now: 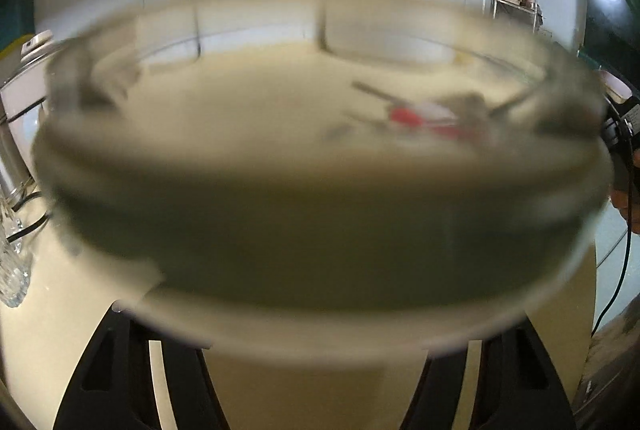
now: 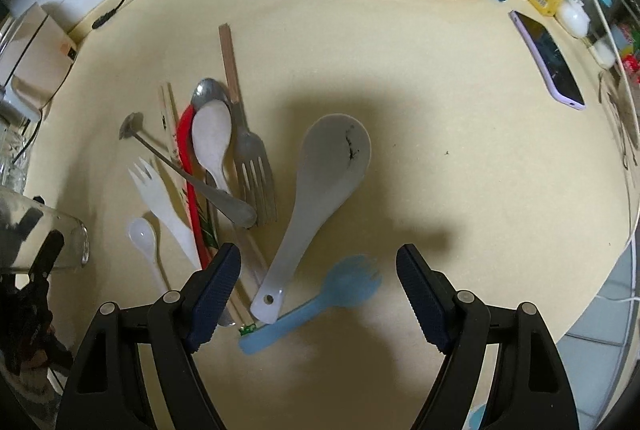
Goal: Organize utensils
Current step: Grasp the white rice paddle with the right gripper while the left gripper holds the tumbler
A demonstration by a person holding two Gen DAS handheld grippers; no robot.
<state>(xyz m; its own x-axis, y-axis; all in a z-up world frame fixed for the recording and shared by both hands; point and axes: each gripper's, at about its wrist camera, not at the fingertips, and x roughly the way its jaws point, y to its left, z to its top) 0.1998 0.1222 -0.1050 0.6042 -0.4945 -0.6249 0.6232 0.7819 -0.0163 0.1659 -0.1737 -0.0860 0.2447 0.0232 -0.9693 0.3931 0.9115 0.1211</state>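
Utensils lie in a loose pile on the cream worktop (image 2: 440, 170), left of centre in the right wrist view. A grey rice paddle (image 2: 320, 190) slants from the middle down toward the lower centre, its handle end resting on the handle of a blue spork (image 2: 320, 304). To the left of the paddle lies a metal fork (image 2: 252, 166), tines toward the bottom of the frame. Beside it is a white spoon (image 2: 212, 138), whose bowl overlaps a metal spoon (image 2: 208, 90). Further left come a red handle (image 2: 186, 146), wooden chopsticks (image 2: 230, 62), a white plastic fork (image 2: 160, 198) and a small white spoon (image 2: 142, 234).

The right tongs (image 2: 318, 258) hang over the near end of the pile with jaws wide apart and nothing between the pads. The blue spork's head shows in the gap below them.

At the left edge of that view the left tongs (image 2: 44, 258) clamp a clear glass (image 2: 40, 230). In the left wrist view the same glass (image 1: 320, 210) is blurred and fills most of the frame, sitting across the left tongs (image 1: 320, 310). The pile shows faintly through it at the right.

A phone (image 2: 548, 62) lies at the upper right of the worktop.
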